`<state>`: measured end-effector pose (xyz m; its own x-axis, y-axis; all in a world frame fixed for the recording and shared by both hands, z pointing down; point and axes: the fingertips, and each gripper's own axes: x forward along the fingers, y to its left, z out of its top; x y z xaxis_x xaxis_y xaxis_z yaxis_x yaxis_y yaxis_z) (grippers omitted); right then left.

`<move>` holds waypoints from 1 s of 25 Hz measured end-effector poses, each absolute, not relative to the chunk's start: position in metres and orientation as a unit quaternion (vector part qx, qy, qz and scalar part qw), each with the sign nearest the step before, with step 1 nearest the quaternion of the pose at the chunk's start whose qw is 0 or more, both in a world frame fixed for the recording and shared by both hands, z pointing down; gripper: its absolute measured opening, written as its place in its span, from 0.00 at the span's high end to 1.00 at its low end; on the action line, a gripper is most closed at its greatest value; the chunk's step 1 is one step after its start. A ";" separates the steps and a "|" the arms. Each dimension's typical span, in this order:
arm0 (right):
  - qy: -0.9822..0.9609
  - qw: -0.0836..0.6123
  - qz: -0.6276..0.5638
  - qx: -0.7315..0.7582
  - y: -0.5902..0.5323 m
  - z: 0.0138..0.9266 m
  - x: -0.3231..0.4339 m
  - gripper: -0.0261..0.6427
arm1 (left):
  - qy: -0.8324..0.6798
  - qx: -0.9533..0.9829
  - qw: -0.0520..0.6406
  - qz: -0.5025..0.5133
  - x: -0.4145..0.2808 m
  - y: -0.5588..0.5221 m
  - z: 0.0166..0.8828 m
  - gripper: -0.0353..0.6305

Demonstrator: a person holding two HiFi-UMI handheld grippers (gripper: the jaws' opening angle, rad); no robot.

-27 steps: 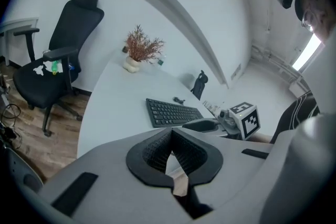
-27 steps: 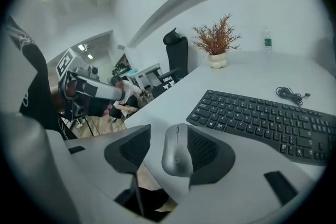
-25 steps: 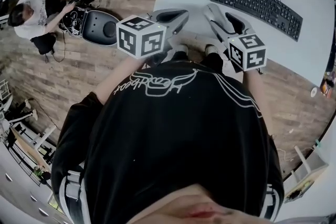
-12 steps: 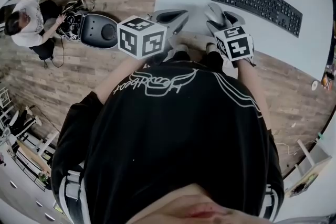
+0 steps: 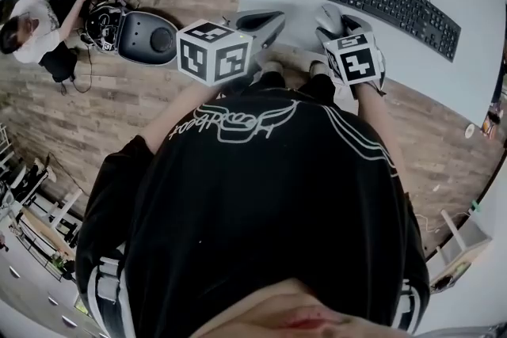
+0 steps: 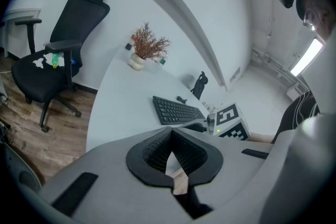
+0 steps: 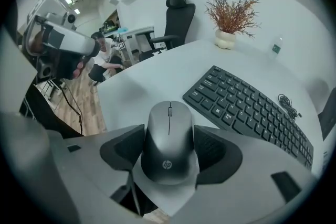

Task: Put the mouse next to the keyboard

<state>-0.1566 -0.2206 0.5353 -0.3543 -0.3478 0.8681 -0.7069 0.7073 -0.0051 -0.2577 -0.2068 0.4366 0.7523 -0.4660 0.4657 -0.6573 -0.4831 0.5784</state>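
Near the keyboard (image 7: 247,107), the mouse (image 7: 169,134) is straddled by the just-opened, unclenched jaws of the right gripper (image 7: 169,152), best closed evenly on its flanks.

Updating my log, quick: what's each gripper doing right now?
Left gripper: closed, empty.
Right gripper: open; jaws have just been opening, mouse between them, not clamped.

Bare table (image 7: 157,76) lay open ahead and left of the mouse (image 7: 169,139), while the keyboard (image 7: 247,110) blocked the right side, with a small cable (image 7: 287,102) beyond it and a potted plant (image 7: 228,34) farther back.
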 end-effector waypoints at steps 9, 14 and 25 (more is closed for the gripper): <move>-0.780 0.493 0.234 0.305 -0.223 0.541 -0.152 0.58 | -0.328 0.851 0.394 0.114 -0.257 -0.206 0.438 0.94; -0.776 0.496 0.233 0.313 -0.224 0.541 -0.149 0.57 | -0.328 0.848 0.400 0.112 -0.257 -0.203 0.442 0.94; -0.791 0.476 0.212 0.321 -0.223 0.538 -0.153 0.57 | -0.345 0.843 0.399 0.104 -0.264 -0.202 0.442 0.94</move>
